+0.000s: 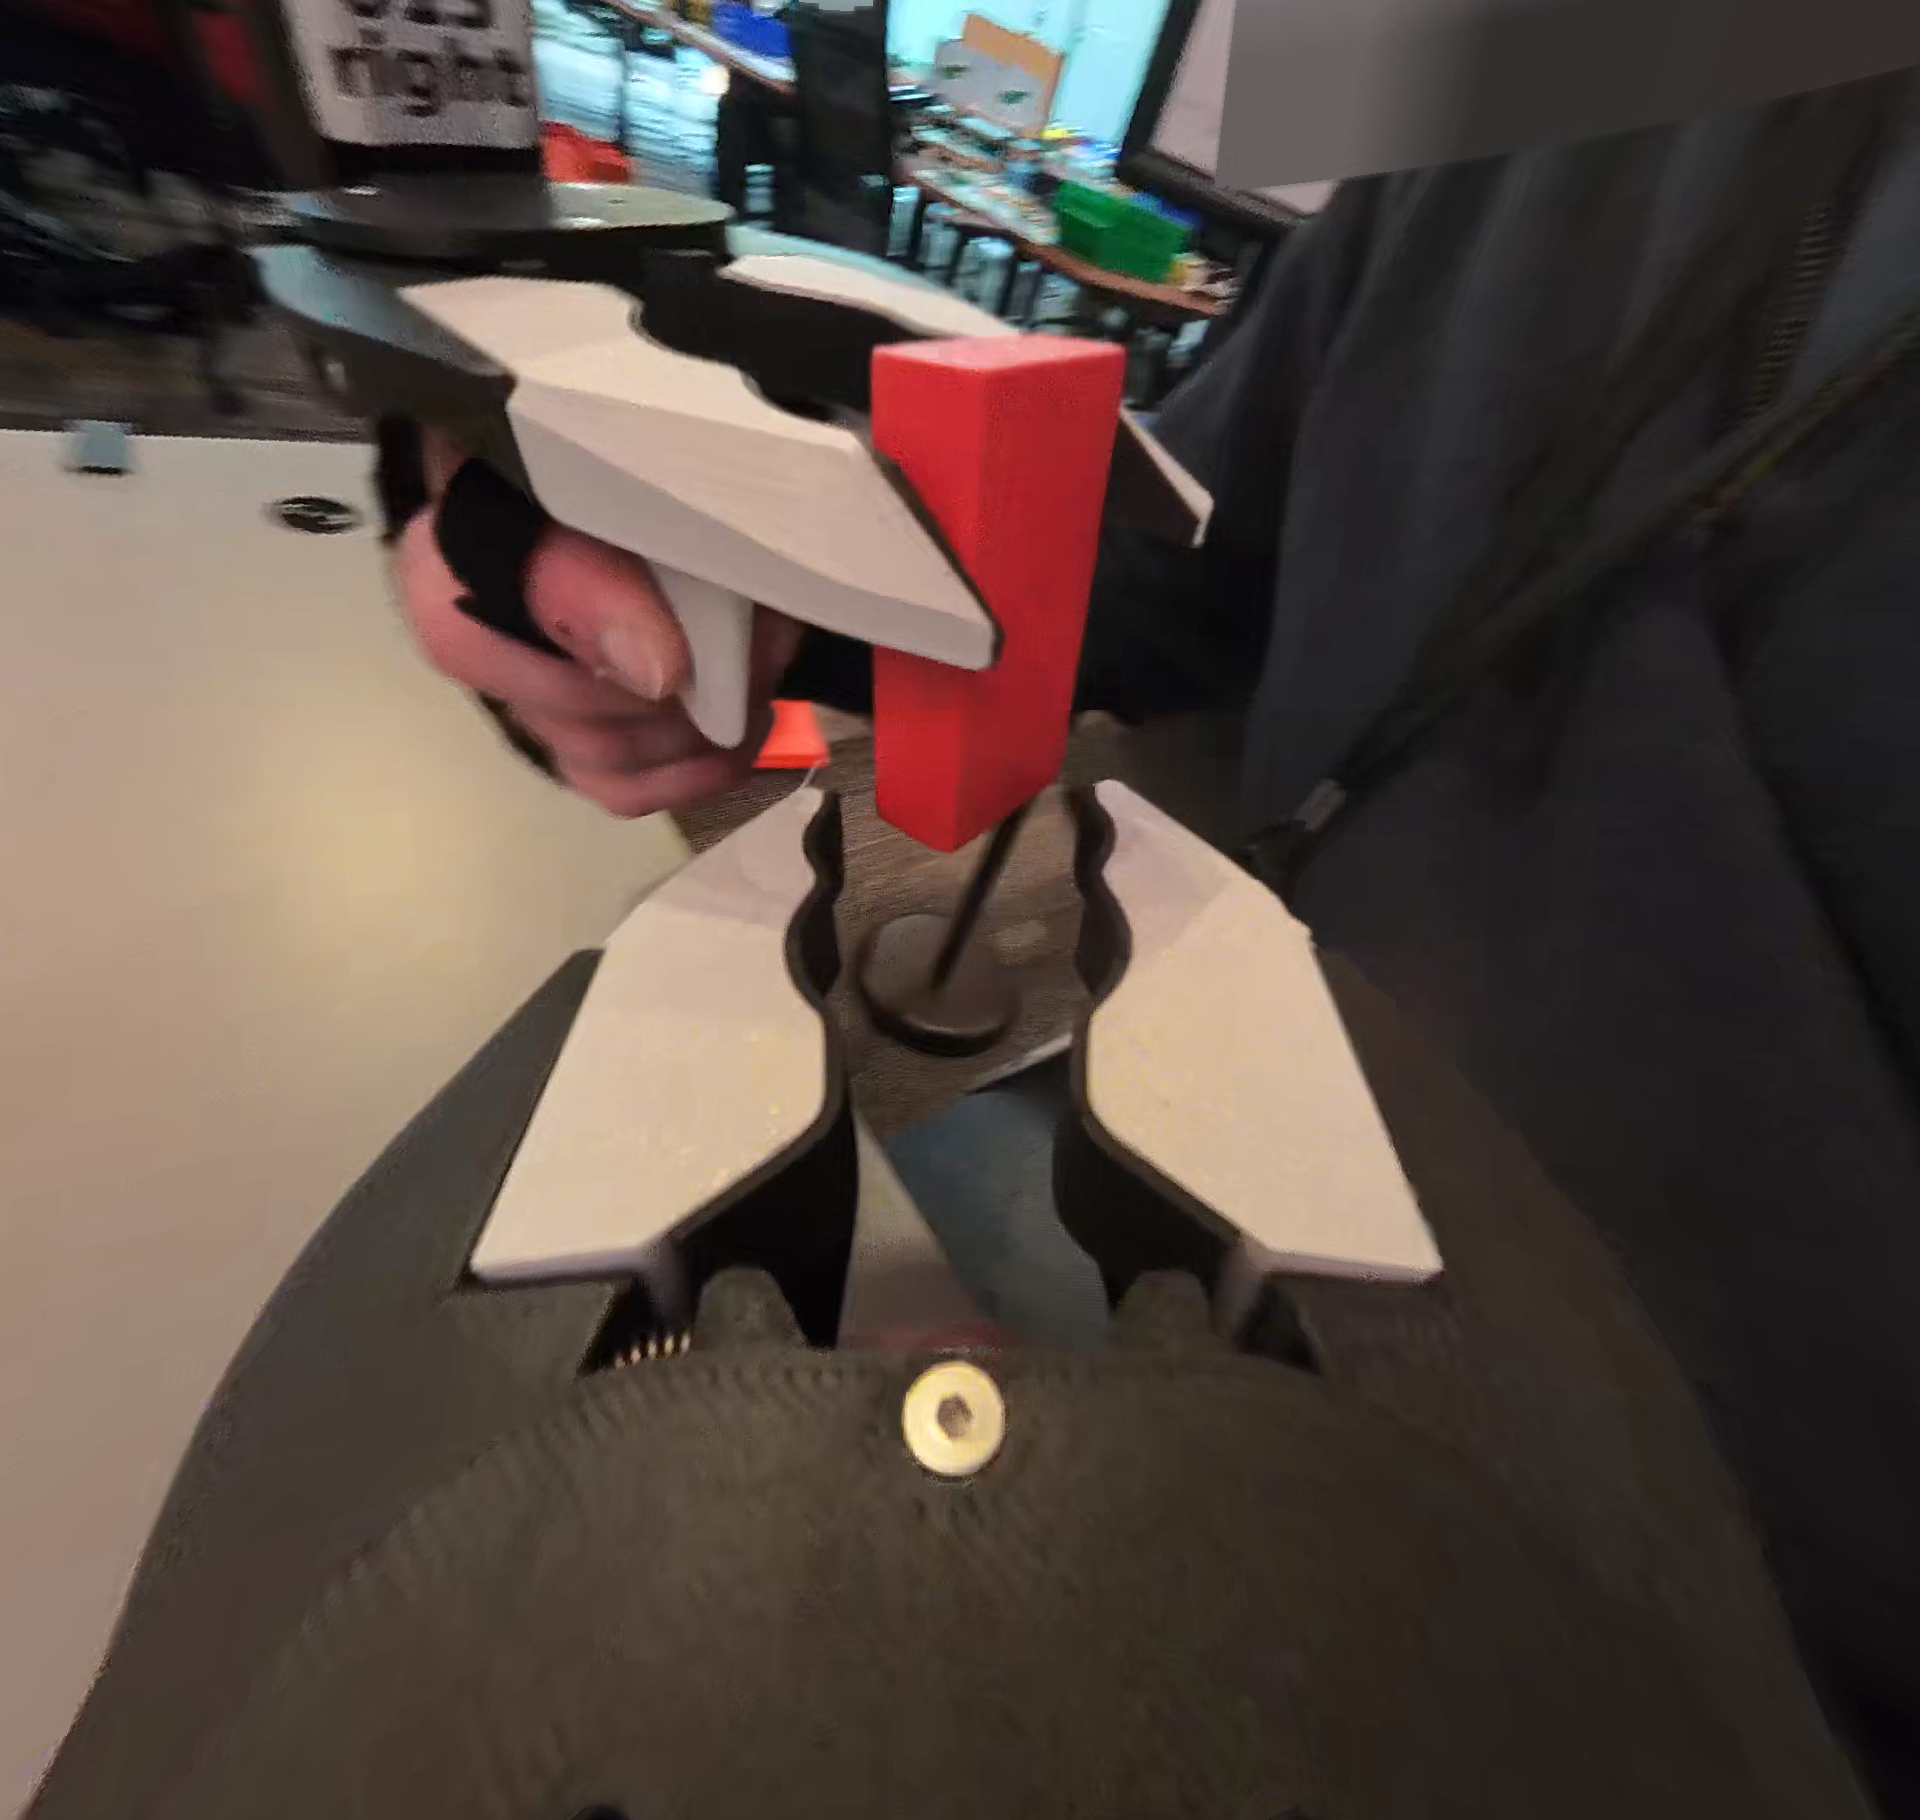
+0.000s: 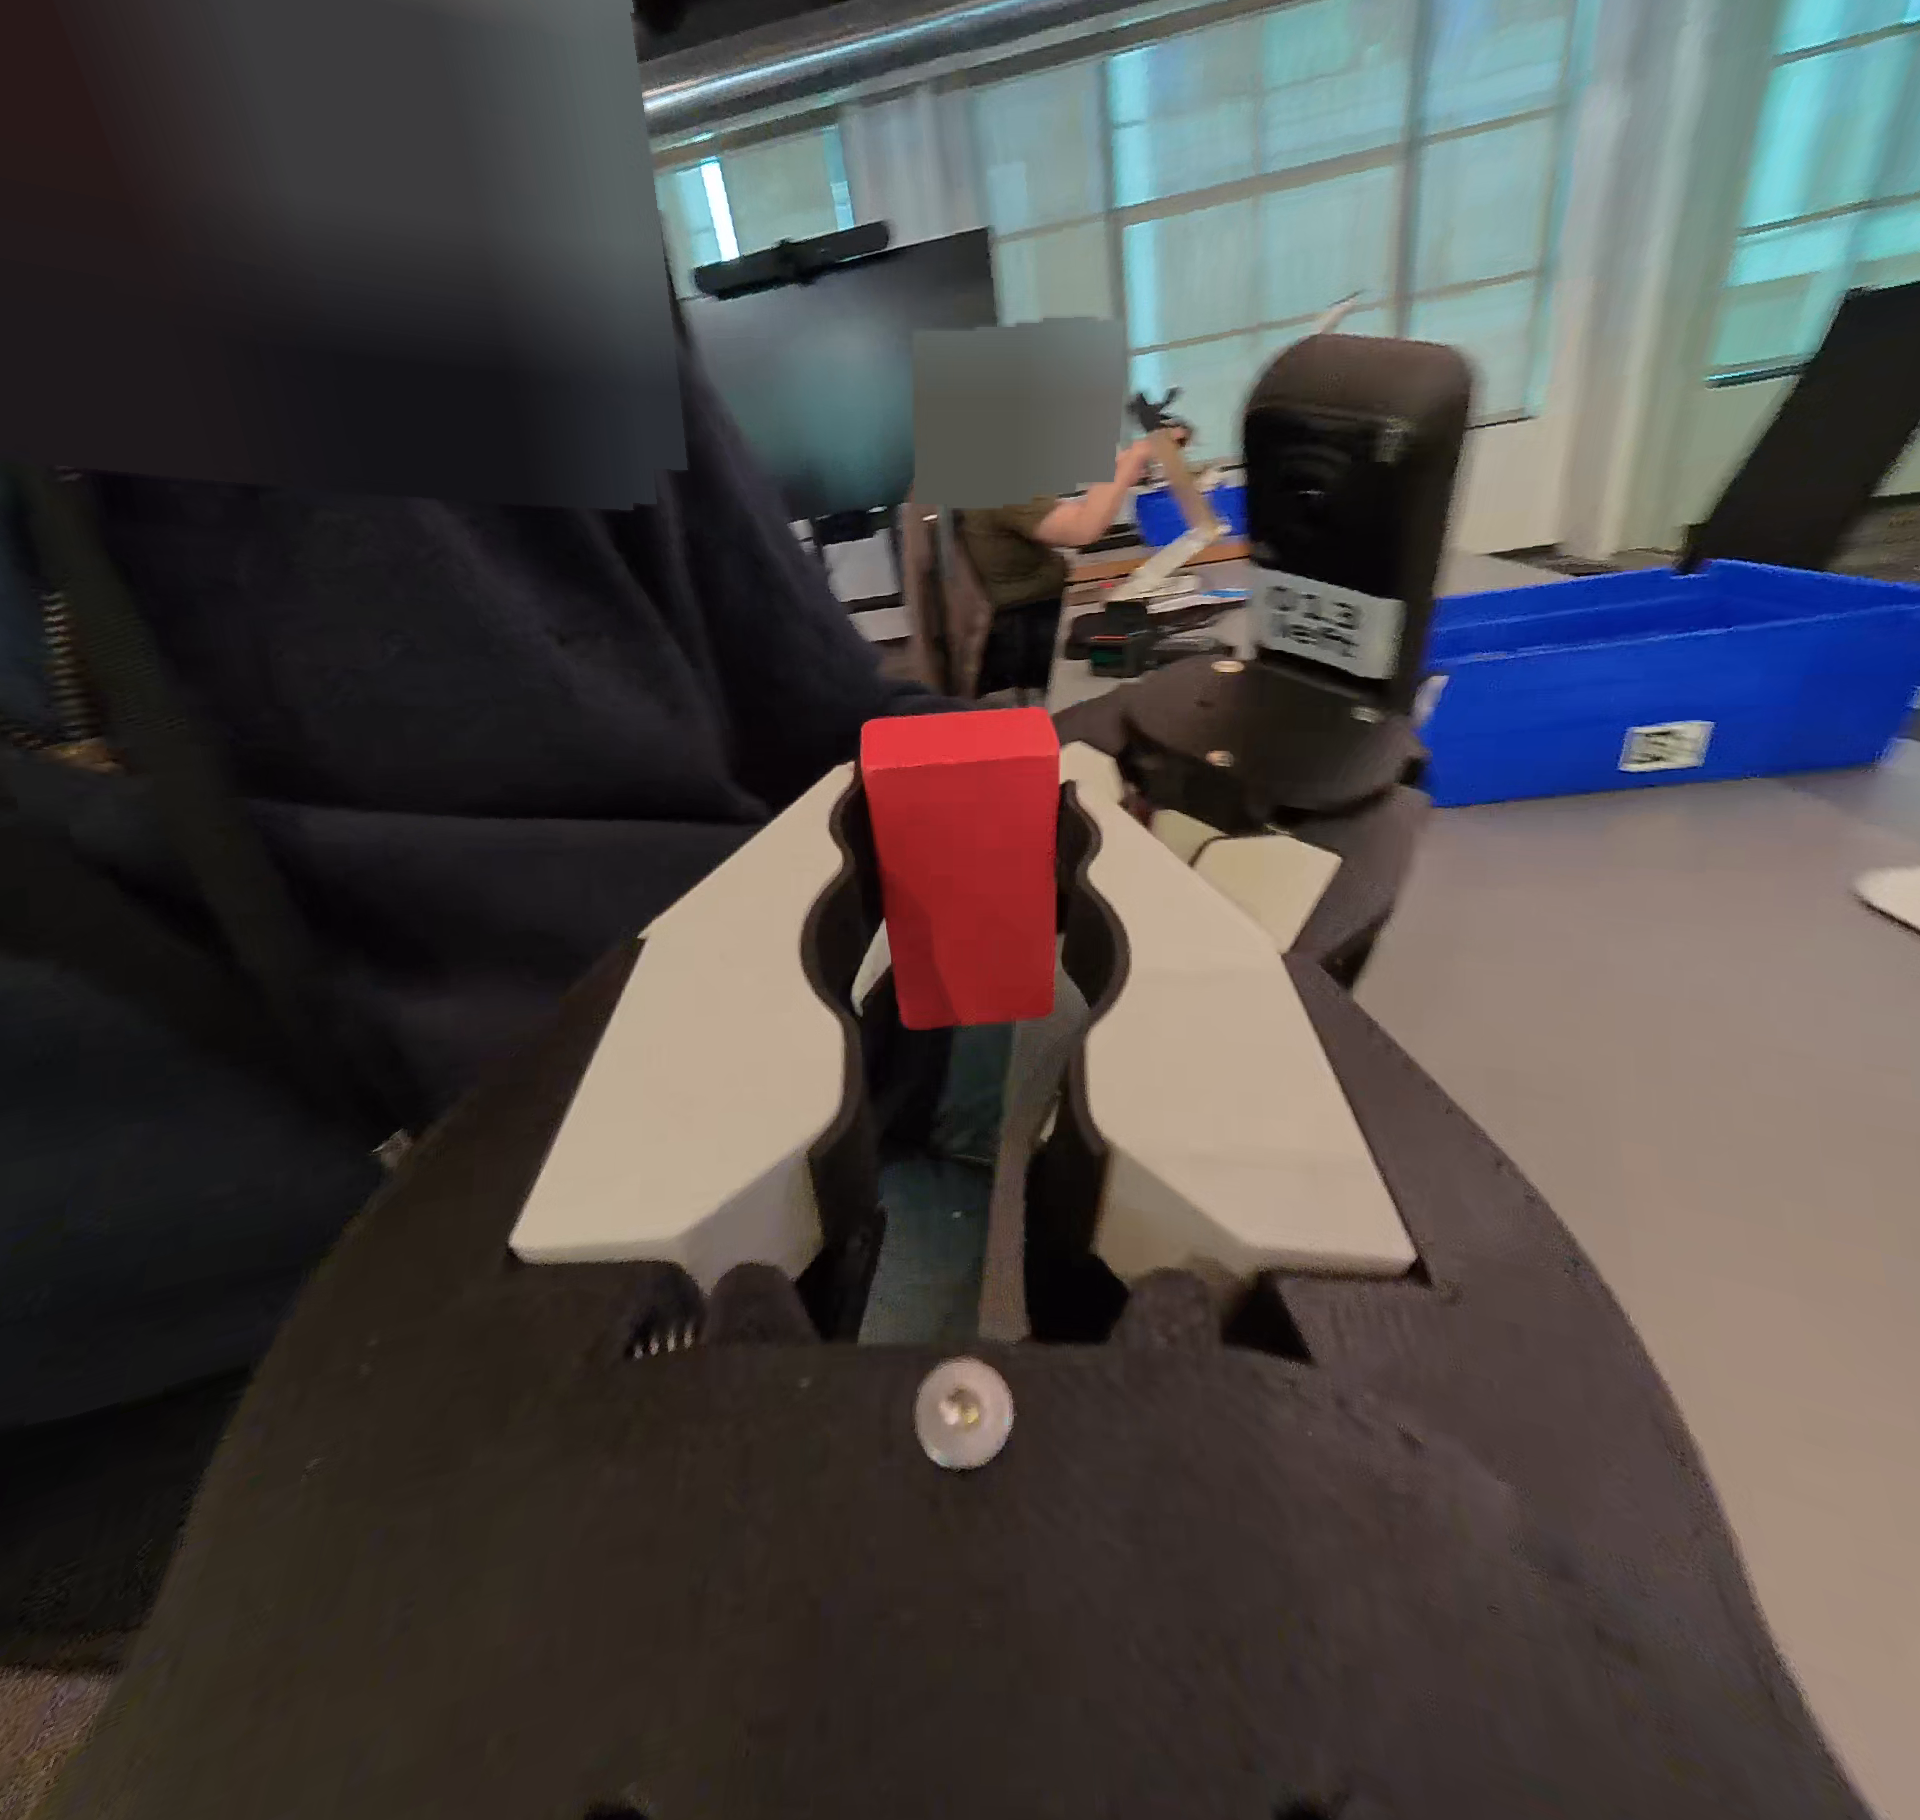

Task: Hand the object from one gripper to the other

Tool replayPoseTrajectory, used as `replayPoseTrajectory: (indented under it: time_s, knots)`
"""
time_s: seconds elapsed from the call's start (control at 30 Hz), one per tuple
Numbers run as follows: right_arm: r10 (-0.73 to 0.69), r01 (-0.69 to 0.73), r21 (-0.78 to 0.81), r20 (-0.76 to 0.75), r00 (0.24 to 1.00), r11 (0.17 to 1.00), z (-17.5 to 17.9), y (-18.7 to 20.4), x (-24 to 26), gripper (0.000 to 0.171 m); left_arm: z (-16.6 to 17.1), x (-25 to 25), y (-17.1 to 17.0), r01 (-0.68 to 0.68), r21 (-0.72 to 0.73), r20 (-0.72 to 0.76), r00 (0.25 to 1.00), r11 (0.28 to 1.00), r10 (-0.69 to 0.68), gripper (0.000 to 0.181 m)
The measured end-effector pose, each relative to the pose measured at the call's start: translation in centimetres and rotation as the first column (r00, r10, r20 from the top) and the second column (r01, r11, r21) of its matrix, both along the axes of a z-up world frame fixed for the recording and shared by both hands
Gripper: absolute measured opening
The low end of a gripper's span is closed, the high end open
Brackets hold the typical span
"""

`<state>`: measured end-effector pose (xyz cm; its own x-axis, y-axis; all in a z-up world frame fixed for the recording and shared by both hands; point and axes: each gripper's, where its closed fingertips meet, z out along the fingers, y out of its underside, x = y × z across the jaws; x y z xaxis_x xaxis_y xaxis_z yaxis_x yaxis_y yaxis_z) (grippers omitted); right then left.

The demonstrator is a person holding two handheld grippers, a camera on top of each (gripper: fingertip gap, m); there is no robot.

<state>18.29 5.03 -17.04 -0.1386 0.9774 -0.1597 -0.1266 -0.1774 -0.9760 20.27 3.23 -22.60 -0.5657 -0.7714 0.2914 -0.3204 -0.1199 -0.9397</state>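
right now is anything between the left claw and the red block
Nothing visible. The red block, held upright by the right claw, hangs just ahead of the open left claw, with clear air between its fingertips.

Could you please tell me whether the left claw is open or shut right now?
Open. The left claw shows a clear gap between its fingertips, just under the red block, which the right claw holds.

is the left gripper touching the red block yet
Apart. In the left wrist view the left gripper stands open below the red block, with gaps beside its lower end; the right gripper clamps it.
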Motion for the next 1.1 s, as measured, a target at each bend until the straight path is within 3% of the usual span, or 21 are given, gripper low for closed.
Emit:
replayPoseTrajectory:
  time_s: [0.07, 0.2, 0.4, 0.53, 1.1]
  knots:
    - [-0.071, 0.071, -0.018, -0.010, 0.997, 0.997, -0.1, 1.1, 0.4, 0.032, -0.5, 0.7, 1.3, -0.118, 0.080, 0.001, 0.993, 0.990, 0.118, 0.051]
    - [-0.060, 0.059, -0.044, -0.029, 0.998, 0.997, -0.4, 1.0, 0.5, 0.032, -0.5, 1.5, 2.0, -0.222, 0.158, 0.035, 0.975, 0.962, 0.219, 0.057]
    - [-0.084, 0.084, -0.021, -0.001, 0.996, 0.996, -0.9, 1.1, 0.3, 0.032, -0.7, 2.3, 1.7, -0.239, 0.161, 0.014, 0.971, 0.958, 0.240, 0.053]
    - [-0.129, 0.129, 0.001, 0.054, 0.990, 0.992, -1.7, 1.7, 0.4, 0.032, -0.4, 2.4, 2.0, -0.262, 0.135, 0.033, 0.965, 0.956, 0.260, 0.037]
    - [-0.080, 0.081, -0.024, 0.036, 0.996, 0.996, -1.7, 1.5, 0.3, 0.034, -0.7, 2.7, 2.0, -0.292, 0.209, 0.059, 0.956, 0.933, 0.286, 0.037]
